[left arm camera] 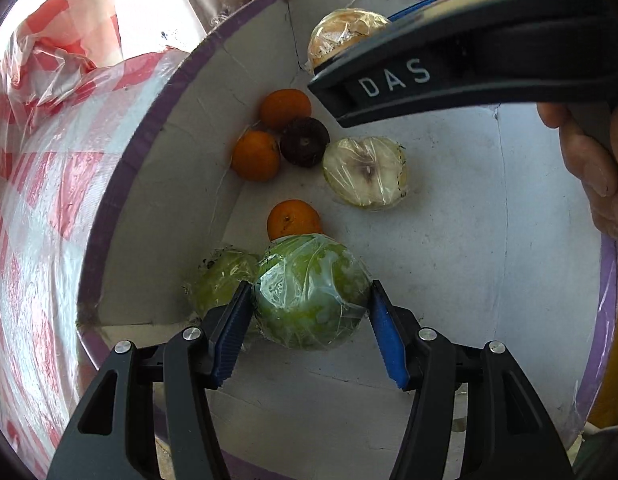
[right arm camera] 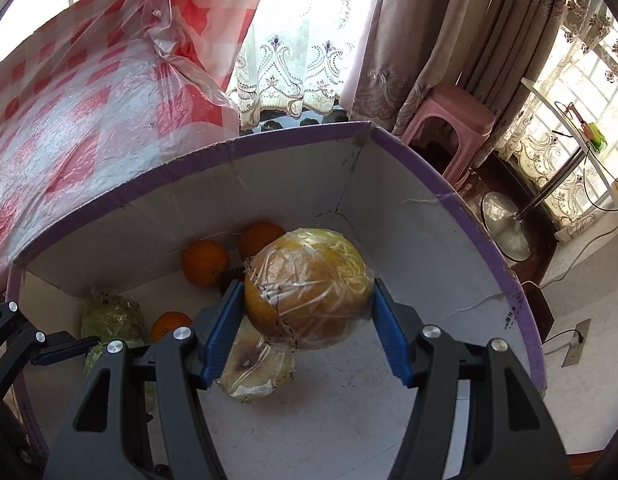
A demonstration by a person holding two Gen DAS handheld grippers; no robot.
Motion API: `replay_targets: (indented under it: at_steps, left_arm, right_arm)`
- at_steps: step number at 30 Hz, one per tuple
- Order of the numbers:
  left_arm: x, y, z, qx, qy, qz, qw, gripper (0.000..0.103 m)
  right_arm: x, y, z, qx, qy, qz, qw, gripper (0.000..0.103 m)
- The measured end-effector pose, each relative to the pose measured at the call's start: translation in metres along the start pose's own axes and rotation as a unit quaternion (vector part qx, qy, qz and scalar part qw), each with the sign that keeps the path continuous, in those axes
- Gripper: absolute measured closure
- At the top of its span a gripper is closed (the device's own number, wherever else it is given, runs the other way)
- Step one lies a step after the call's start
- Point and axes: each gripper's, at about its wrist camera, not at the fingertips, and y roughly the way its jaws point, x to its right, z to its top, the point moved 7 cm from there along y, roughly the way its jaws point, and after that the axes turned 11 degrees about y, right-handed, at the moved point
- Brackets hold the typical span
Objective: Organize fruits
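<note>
In the left wrist view my left gripper (left arm camera: 311, 310) is shut on a green fruit wrapped in clear film (left arm camera: 309, 292), held inside a white cardboard box with a purple rim (left arm camera: 121, 184). In the right wrist view my right gripper (right arm camera: 309, 312) is shut on a film-wrapped orange-yellow fruit (right arm camera: 309, 284) above the same box (right arm camera: 469, 224). On the box floor lie three small oranges (left arm camera: 256, 156), a dark round fruit (left arm camera: 305, 142), a pale wrapped fruit half (left arm camera: 365, 172) and another green wrapped fruit (left arm camera: 221, 284). The right gripper's body crosses the upper right of the left view.
A red-and-white checked plastic bag (right arm camera: 89, 120) lies against the box's left side. A hand (left arm camera: 597, 176) shows at the right edge of the left view. Beyond the box stand a pink stool (right arm camera: 453, 120), curtains and a fan base (right arm camera: 505, 228).
</note>
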Motion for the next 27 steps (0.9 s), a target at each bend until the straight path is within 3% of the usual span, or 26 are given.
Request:
replay_targets:
  at_steps: [9, 14, 16, 19, 22, 27]
  left_arm:
    - [0.004, 0.008, -0.003, -0.009, 0.007, -0.016, 0.9998, 0.046]
    - [0.001, 0.005, -0.001, -0.002, -0.003, -0.014, 0.9999, 0.039]
    - [-0.002, 0.001, -0.001, 0.006, -0.007, -0.011, 0.9999, 0.032]
    - [-0.004, -0.01, -0.001, 0.024, -0.014, -0.001, 0.9996, 0.03]
    - [-0.006, -0.026, -0.005, 0.04, -0.029, 0.021, 0.9985, 0.015]
    - [-0.015, -0.048, -0.016, 0.064, -0.089, 0.022, 0.9938, 0.015]
  right_arm:
    - [0.005, 0.004, -0.003, -0.005, 0.006, -0.005, 1.0, 0.039]
    - [0.004, 0.0, -0.002, 0.005, 0.004, -0.012, 1.0, 0.033]
    - [0.007, -0.005, -0.001, 0.016, 0.007, -0.015, 1.0, 0.029]
    - [0.014, -0.02, 0.001, 0.046, 0.023, -0.015, 0.999, 0.025]
    - [0.023, -0.04, 0.002, 0.077, 0.048, -0.011, 0.996, 0.022]
    - [0.031, -0.07, -0.007, 0.105, 0.073, -0.011, 0.992, 0.02]
